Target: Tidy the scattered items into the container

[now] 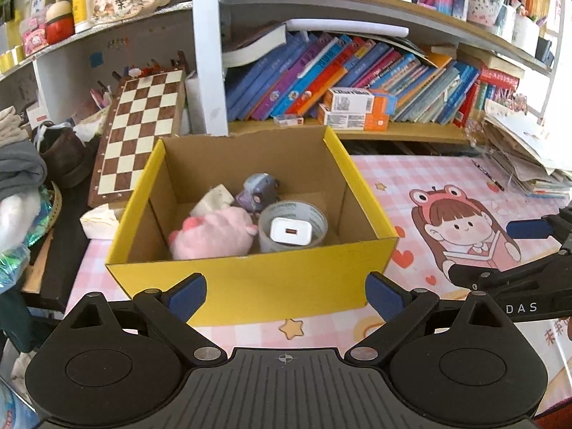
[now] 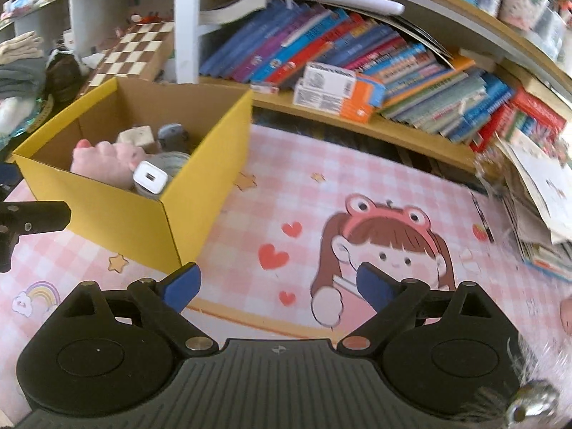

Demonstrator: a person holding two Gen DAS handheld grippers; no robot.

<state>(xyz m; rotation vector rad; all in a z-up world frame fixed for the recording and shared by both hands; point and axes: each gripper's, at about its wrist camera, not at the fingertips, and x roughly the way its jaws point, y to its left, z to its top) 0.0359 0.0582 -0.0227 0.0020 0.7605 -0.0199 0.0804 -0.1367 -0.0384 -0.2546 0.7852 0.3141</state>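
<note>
A yellow cardboard box (image 1: 250,282) stands on the pink desk mat; it also shows in the right wrist view (image 2: 118,221). Inside lie a pink plush toy (image 1: 214,232), a purple-grey figurine (image 1: 259,189), a tape roll (image 1: 307,214) with a white charger (image 1: 289,232) resting in it, and a beige item (image 1: 214,198). My left gripper (image 1: 286,295) is open and empty just in front of the box. My right gripper (image 2: 277,284) is open and empty over the mat to the right of the box; it also appears at the right edge of the left wrist view (image 1: 500,250).
A bookshelf with leaning books (image 1: 357,71) and orange-white cartons (image 1: 357,109) runs behind. A chessboard (image 1: 139,128) leans left of the box. Stacked papers (image 1: 525,164) lie at the right, clothes (image 1: 18,171) at the left. A pink furry object (image 2: 568,312) sits at the right edge.
</note>
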